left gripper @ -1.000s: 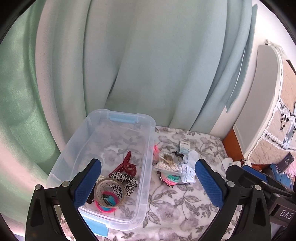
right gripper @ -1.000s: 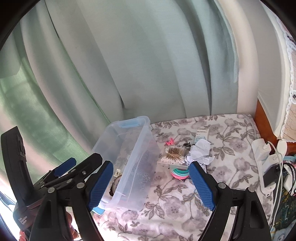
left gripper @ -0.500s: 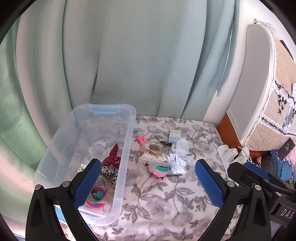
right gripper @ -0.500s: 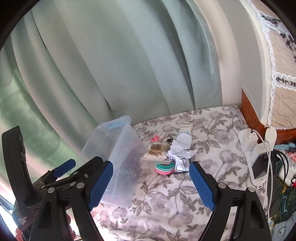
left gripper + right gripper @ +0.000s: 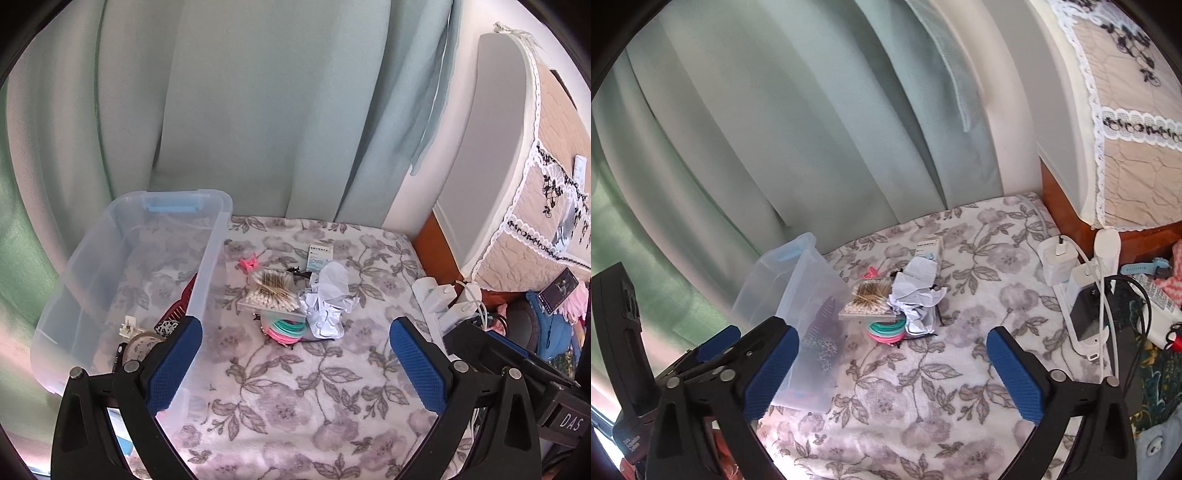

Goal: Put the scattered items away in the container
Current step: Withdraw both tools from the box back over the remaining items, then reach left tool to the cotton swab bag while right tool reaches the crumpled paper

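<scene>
Ahead of your left gripper point(image 5: 295, 363), jaws spread and empty, the pile point(image 5: 299, 306) lies dead centre on the blanket point(image 5: 295, 406), just right of the bin point(image 5: 122, 258); swab box point(image 5: 271, 295) runs diagonally

Right view: your right gripper point(image 5: 892, 369), jaws just widened with nothing between them, faces the same pile point(image 5: 897, 306), slightly left of centre, bin point(image 5: 798, 288) further left. Neither hand looks clearly nearer

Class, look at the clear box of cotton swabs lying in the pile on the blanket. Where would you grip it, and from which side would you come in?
Grip the swab box across its two long side walls, coming down from above. It lies flat on top of the hair ties, so its top and sides are free, but the crumpled paper crowds its right end. That is a judgement from its pose.
</scene>
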The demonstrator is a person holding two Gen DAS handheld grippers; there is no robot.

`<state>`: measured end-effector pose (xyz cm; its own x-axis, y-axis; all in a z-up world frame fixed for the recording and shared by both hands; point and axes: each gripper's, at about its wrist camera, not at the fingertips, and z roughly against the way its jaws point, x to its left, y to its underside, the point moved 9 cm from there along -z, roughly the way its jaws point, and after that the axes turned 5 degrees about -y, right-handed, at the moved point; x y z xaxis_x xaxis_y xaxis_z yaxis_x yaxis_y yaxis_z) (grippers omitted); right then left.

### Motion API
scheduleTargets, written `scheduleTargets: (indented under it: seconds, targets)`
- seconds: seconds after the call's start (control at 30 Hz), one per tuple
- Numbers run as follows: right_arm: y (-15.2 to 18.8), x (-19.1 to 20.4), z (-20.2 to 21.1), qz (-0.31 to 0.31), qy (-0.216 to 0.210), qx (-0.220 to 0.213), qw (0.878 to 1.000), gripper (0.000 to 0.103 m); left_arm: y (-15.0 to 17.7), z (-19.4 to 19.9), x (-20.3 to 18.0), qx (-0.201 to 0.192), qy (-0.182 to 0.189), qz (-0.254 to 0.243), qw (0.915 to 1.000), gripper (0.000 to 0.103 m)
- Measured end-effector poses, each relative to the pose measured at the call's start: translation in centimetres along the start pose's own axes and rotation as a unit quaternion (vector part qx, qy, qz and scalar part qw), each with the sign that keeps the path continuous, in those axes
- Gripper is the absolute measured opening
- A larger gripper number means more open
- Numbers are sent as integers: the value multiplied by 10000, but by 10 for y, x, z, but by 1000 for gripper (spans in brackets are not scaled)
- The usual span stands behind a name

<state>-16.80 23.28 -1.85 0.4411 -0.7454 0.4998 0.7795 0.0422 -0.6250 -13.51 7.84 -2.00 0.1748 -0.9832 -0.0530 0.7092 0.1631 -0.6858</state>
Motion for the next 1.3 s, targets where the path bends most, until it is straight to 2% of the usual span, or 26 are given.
scheduleTargets:
  seconds: [0.53, 0.8, 1.13, 1.3]
  targets:
    - [5, -26, -12, -97, 189, 75, 9997, 103, 14, -31, -13, 221, 142, -59, 9996, 102]
    - [9, -40, -25, -58, 279, 30, 9996, 103, 27, -57, -18, 460, 318, -2, 9984, 102]
    - [21, -58, -47, -210, 306, 309, 9988, 103, 31, -76, -19, 451, 119, -207, 9987, 102]
    - [20, -63, -53, -284, 238, 246, 9990, 103, 27, -81, -18, 442, 92, -226, 9987, 102]
